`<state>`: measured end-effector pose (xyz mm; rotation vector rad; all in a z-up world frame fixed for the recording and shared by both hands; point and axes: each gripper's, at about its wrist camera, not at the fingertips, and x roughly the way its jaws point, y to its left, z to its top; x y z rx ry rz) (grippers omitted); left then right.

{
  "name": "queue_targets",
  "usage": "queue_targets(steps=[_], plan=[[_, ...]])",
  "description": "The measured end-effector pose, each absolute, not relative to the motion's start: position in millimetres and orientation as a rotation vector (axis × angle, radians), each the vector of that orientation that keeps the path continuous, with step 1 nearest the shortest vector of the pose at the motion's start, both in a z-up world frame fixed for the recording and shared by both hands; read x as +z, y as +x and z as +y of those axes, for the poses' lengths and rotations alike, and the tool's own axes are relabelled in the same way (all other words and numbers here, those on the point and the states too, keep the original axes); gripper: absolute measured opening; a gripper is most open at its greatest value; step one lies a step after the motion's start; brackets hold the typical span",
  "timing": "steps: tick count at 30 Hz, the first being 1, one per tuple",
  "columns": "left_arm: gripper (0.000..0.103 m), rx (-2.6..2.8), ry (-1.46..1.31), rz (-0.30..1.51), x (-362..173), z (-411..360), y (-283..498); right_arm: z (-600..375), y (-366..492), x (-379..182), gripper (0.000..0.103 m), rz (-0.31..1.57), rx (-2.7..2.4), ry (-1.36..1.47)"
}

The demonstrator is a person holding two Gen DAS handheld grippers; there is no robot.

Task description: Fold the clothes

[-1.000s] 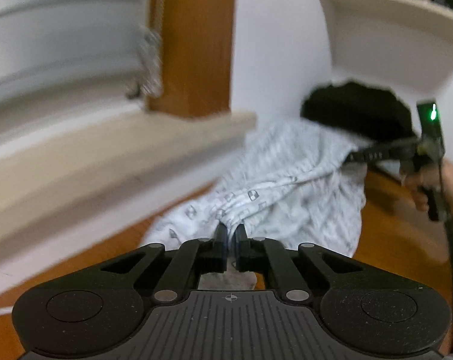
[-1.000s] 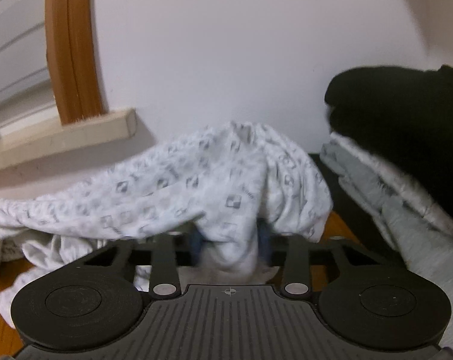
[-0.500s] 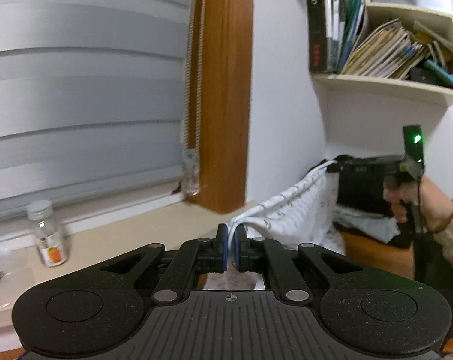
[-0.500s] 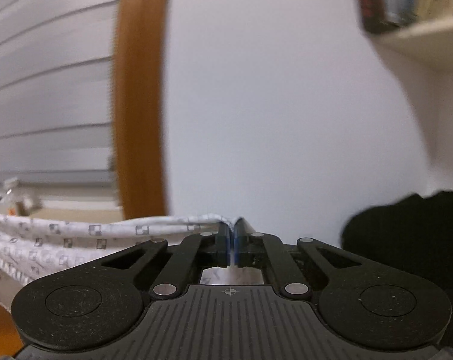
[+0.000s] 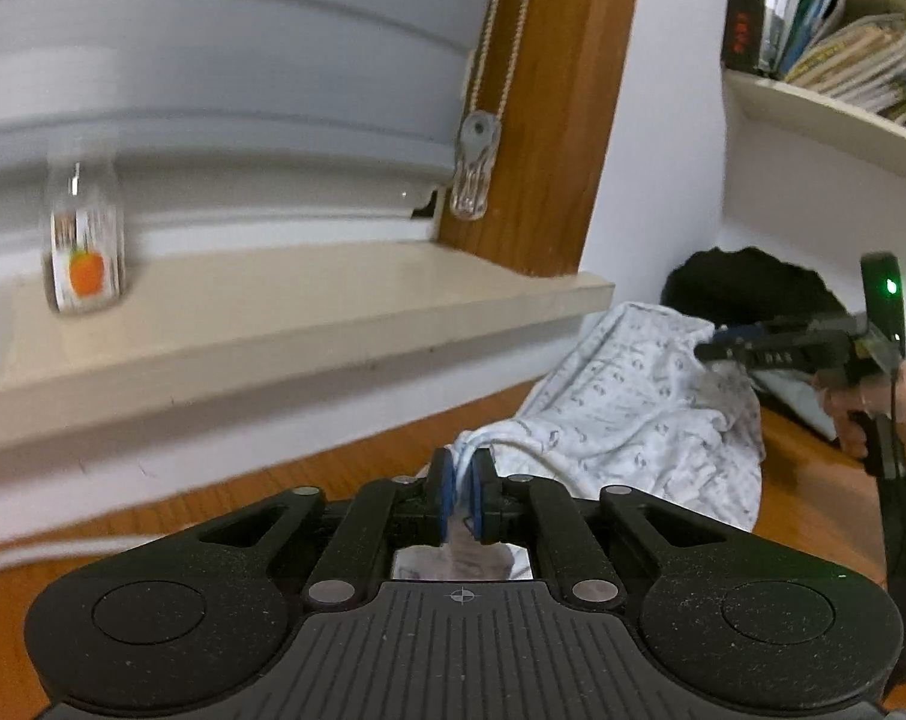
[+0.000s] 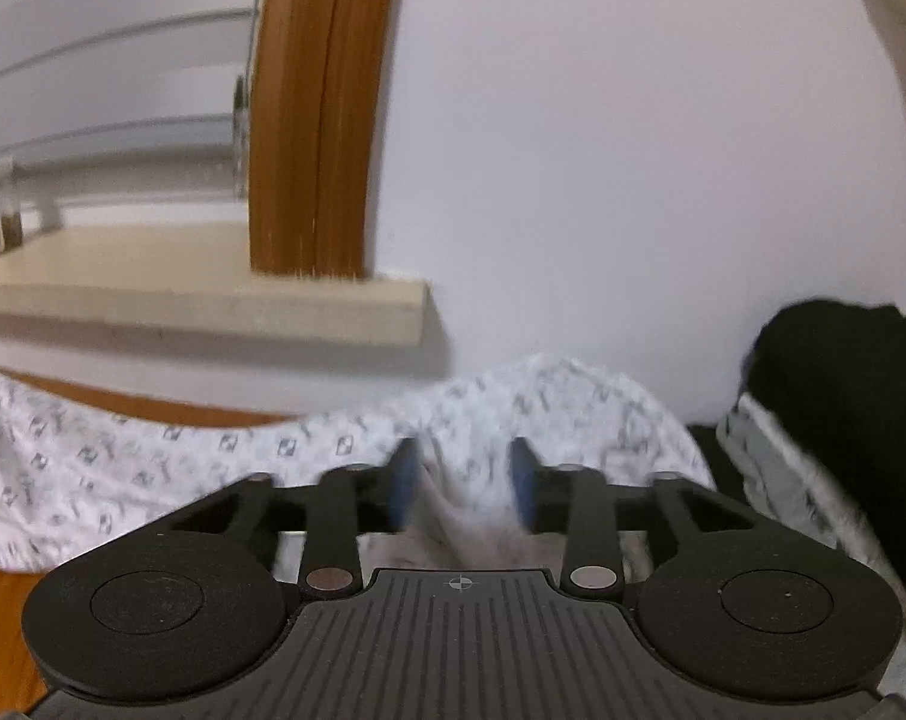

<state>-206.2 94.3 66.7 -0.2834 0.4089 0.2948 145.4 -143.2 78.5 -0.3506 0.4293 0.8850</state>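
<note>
- Garment (image 5: 633, 408): white, patterned, now slumped on the wooden counter (image 5: 333, 474) below the sill (image 5: 309, 324); half a second ago it was stretched taut in the air between both grippers.
- Left gripper (image 5: 462, 501): fingers beginning to part, a fold of cloth still pinched between the blue pads.
- Right gripper (image 6: 462, 489): fingers apart and opening, cloth loose between them; earlier they were together.
- Left view only: bottle (image 5: 84, 240) close up, bookshelf (image 5: 825, 102), hand (image 5: 891, 414) on the right gripper.
- Right view only: grey cloth (image 6: 783, 468) under the black pile (image 6: 843, 396).
</note>
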Motion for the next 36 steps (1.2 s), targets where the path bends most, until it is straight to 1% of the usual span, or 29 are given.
queue_targets(steps=[1, 2, 3, 4, 8, 12, 13, 14, 16, 20, 28, 33, 36], plan=[[0.011, 0.292, -0.309, 0.399, 61, 98, -206, -145, 145, 76, 0.061, 0.446, 0.896, -0.344], [0.011, 0.289, -0.335, 0.390, 56, 102, -207, -146, 144, 73, 0.076, 0.465, 0.903, -0.331], [0.011, 0.284, -0.359, 0.388, 51, 106, -207, -146, 145, 71, 0.086, 0.486, 0.909, -0.315], [0.011, 0.282, -0.364, 0.398, 48, 108, -206, -145, 145, 68, 0.103, 0.506, 0.915, -0.299], [0.011, 0.287, -0.335, 0.420, 46, 109, -205, -149, 137, 59, 0.103, 0.510, 0.925, -0.204], [0.011, 0.288, -0.359, 0.414, 46, 110, -210, -140, 115, 57, 0.103, 0.435, 0.910, -0.184], [0.013, 0.292, -0.360, 0.415, 46, 110, -211, -135, 109, 56, 0.103, 0.421, 0.901, -0.189], [0.021, 0.295, -0.357, 0.417, 46, 109, -211, -128, 104, 54, 0.103, 0.422, 0.885, -0.197], [0.026, 0.298, -0.347, 0.419, 46, 107, -212, -112, 95, 51, 0.103, 0.446, 0.854, -0.220], [0.026, 0.294, -0.350, 0.419, 46, 107, -212, -88, 80, 45, 0.103, 0.554, 0.892, -0.258], [0.026, 0.299, -0.353, 0.429, 44, 107, -212, -92, 77, 43, 0.103, 0.615, 1.084, -0.025], [0.026, 0.297, -0.350, 0.434, 44, 106, -211, -105, 88, 44, 0.103, 0.623, 1.058, 0.134], [0.026, 0.297, -0.350, 0.434, 44, 106, -212, -107, 94, 43, 0.103, 0.629, 1.011, 0.154]])
